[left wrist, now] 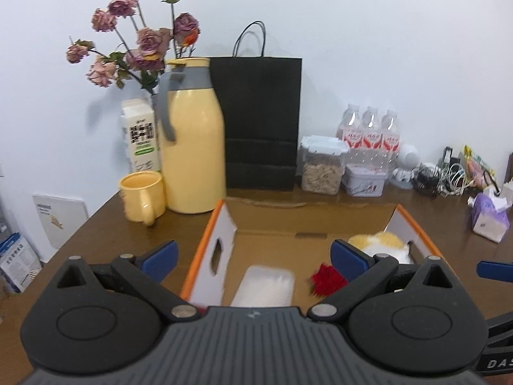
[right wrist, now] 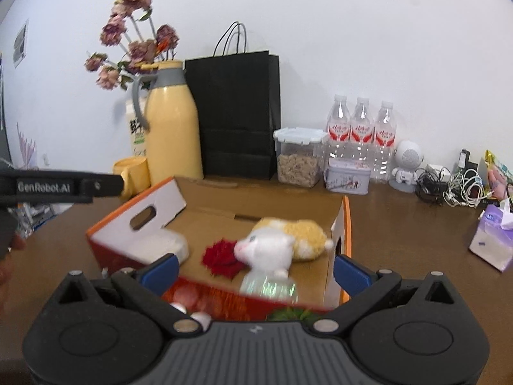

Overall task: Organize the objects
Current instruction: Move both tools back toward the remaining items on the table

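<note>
Left hand-held gripper (left wrist: pixel 253 256), lower centre of left wrist view: jaws wide apart, nothing held, above the box (left wrist: pixel 210 224) holding a white pouch (left wrist: pixel 264 285) and red flower (left wrist: pixel 327 280).

Right hand-held gripper (right wrist: pixel 255 264), lower centre of right view: also spread, empty. Plush cat (right wrist: pixel 282 240) mid-frame inside. Judgement: approach the next item squarely before closing.

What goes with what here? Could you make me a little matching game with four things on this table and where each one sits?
Things:
1. plush cat
2. yellow mug
3. tissue pack
4. black paper bag

Places:
A. against the wall, right of the yellow jug
B. inside the cardboard box
C. on the table's right side, away from the box
D. in front of the milk carton

Pairs: 1-B, 2-D, 3-C, 4-A
</note>
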{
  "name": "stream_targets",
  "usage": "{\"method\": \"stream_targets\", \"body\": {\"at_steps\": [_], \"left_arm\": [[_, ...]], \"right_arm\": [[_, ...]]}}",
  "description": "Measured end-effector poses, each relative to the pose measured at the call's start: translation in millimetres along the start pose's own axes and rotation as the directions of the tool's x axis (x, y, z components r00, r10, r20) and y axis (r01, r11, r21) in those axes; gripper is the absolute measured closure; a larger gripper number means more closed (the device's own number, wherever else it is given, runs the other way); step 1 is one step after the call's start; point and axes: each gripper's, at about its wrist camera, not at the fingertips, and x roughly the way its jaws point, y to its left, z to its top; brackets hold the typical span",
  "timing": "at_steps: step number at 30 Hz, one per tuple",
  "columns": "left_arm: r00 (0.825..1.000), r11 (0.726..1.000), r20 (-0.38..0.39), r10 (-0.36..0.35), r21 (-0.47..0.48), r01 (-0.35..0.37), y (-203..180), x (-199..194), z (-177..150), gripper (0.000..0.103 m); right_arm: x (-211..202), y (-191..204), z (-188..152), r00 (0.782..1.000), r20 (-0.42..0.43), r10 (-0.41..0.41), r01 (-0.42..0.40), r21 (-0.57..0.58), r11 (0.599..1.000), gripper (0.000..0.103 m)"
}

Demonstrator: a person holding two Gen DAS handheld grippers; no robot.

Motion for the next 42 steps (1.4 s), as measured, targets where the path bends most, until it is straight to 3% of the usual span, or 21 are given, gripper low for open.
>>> {"method": "stream_targets", "body": {"at_steps": [8, 12, 14, 17, 26, 34, 42], "left_arm": [[0.998, 0.999, -0.056, 0.019, 0.03, -0.017, 21, -24, -33, 0.0], [0.997, 0.999, -0.08, 0.007, 0.038, -0.004, 30, -35, -53, 0.0], [0.996, 0.999, -0.086, 0.002, 0.037, 0.001, 33, -41, -63, 0.0], [0.996, 0.999, -0.093, -0.015, 0.03, 0.018, 39, -49, -79, 0.0], [0.991, 1.0, -0.133, -0.004, 0.008, 0.005, 62, -63, -105, 0.0], [0.992, 1.0, -0.128, -0.005, -0.003, 0.005, 71, -71, -109, 0.0], [0.992, 1.0, -0.125, -0.013, -0.003, 0.012, 69, -72, -111, 0.0]], "right_arm": [[-22, 17, -42, 0.998, -0.056, 0.029, -0.033, -0.063, 0.997, 0.004], [-25, 30, -63, 0.993, -0.105, 0.048, -0.058, -0.096, 0.994, 0.015], [-25, 36, -72, 0.991, -0.12, 0.05, -0.063, -0.103, 0.993, 0.015], [-23, 42, -81, 0.988, -0.139, 0.059, -0.075, -0.109, 0.991, 0.028], [-15, 56, -89, 0.982, -0.164, 0.091, -0.113, -0.126, 0.986, 0.041], [-10, 64, -85, 0.978, -0.179, 0.11, -0.14, -0.164, 0.977, 0.054], [2, 67, -84, 0.972, -0.205, 0.118, -0.147, -0.133, 0.98, 0.054]]}}
